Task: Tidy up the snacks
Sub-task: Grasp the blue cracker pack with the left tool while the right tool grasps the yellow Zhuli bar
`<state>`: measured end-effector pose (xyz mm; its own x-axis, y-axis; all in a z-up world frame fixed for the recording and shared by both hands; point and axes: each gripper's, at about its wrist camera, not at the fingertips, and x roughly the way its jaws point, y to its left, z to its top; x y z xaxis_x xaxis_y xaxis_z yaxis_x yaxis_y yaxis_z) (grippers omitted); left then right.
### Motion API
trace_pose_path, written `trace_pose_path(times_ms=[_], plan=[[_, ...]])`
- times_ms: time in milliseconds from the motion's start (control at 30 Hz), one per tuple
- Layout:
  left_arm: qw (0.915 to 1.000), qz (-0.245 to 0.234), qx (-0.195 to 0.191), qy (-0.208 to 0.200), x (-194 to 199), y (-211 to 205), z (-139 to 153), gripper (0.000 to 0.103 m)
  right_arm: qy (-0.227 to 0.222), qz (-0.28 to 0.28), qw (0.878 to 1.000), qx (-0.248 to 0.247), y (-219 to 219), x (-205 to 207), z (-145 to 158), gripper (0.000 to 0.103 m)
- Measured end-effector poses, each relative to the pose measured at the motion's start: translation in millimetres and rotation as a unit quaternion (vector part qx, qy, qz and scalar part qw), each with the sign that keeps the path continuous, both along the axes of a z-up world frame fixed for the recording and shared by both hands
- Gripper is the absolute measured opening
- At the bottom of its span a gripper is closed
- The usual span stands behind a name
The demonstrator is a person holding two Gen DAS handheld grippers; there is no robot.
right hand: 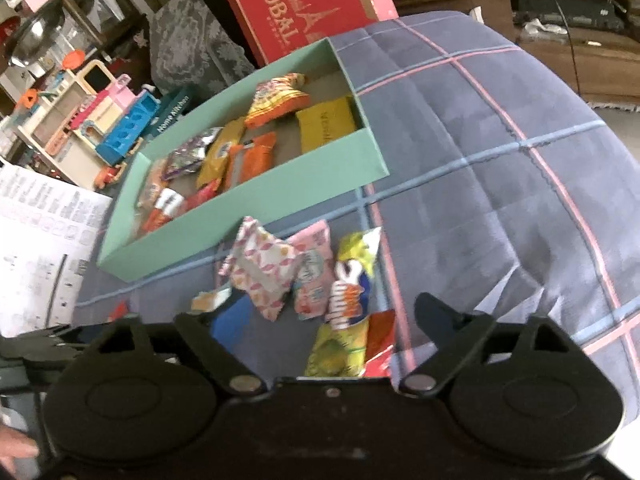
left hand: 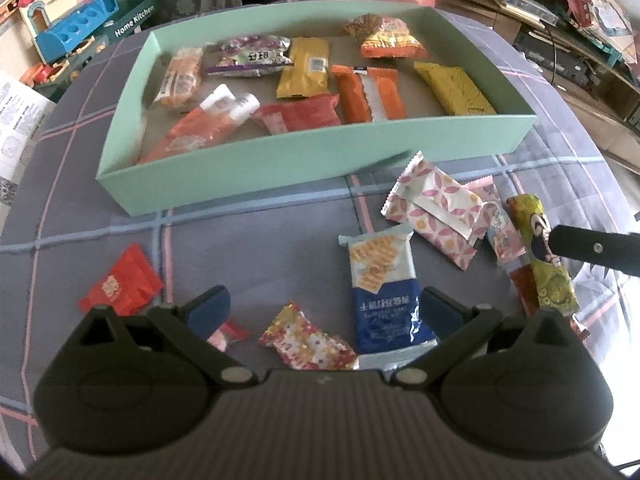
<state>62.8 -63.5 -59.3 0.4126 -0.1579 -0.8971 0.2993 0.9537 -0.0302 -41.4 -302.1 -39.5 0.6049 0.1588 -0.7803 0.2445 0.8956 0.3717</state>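
Plaid bedspread is holding loose snacks beside the mint box. Left gripper is hovering wide open over the blue cracker pack; right gripper is gaping above the yellow-green packet.

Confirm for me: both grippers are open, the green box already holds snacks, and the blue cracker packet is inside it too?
Not quite. The blue cracker packet lies on the quilt, outside the green box, in front of the left gripper, as the left wrist view shows. The rest stands.
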Motion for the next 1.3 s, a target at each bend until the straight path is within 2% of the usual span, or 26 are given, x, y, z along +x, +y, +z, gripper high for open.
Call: trace_pose_path(times_ms=[167, 267, 433, 567, 600, 667, 733, 767, 800, 867, 1300], plan=[[1.0000, -0.002, -0.003, 0.004, 5.4, -9.2, -7.0, 0.103, 0.004, -0.012, 1.000, 0.011, -10.1, 10.5, -12.9, 0.054], [1.0000, -0.002, -0.005, 0.007, 8.5, -13.6, -12.4, 0.103, 0.005, -0.010, 1.000, 0.011, -10.5, 20.1, -20.6, 0.043], [0.9998, -0.004, -0.005, 0.021, 15.0, -18.8, -22.1, 0.103, -0.004, -0.003, 1.000, 0.009, -9.9, 27.0, -29.8, 0.035], [0.9995, -0.009, 0.001, 0.030, 18.3, -23.6, -28.4, 0.100, -0.013, 0.000, 1.000, -0.003, -8.8, 26.6, -31.7, 0.020], [0.9995, -0.010, 0.002, 0.031, 18.3, -24.5, -29.8, 0.093, -0.016, -0.002, 1.000, -0.004, -9.6, 25.0, -31.7, 0.020], [0.9996, -0.016, 0.007, 0.024, 16.5, -26.4, -31.1, 0.087, -0.018, -0.004, 1.000, -0.005, -8.3, 23.3, -32.0, 0.020], [0.9996, -0.026, 0.012, 0.008, 13.2, -28.6, -29.3, 0.073, -0.019, -0.008, 1.000, -0.003, -9.0, 21.9, -31.1, 0.020], [0.9994, -0.030, 0.016, 0.001, 11.8, -29.5, -28.2, 0.060, -0.019, -0.010, 1.000, 0.001, -9.8, 21.7, -30.8, 0.020], [0.9993, -0.031, 0.019, -0.005, 11.4, -30.1, -27.0, 0.053, -0.020, -0.012, 1.000, 0.005, -10.8, 21.7, -30.4, 0.020], [0.9993, -0.034, 0.015, -0.005, 12.2, -29.7, -25.3, 0.046, -0.022, -0.014, 1.000, 0.011, -12.5, 22.3, -29.1, 0.020], [0.9992, -0.031, -0.016, -0.022, 6.2, -21.6, -9.1, 0.038, -0.036, -0.027, 0.998, 0.037, -14.1, 20.3, -12.0, 0.020]])
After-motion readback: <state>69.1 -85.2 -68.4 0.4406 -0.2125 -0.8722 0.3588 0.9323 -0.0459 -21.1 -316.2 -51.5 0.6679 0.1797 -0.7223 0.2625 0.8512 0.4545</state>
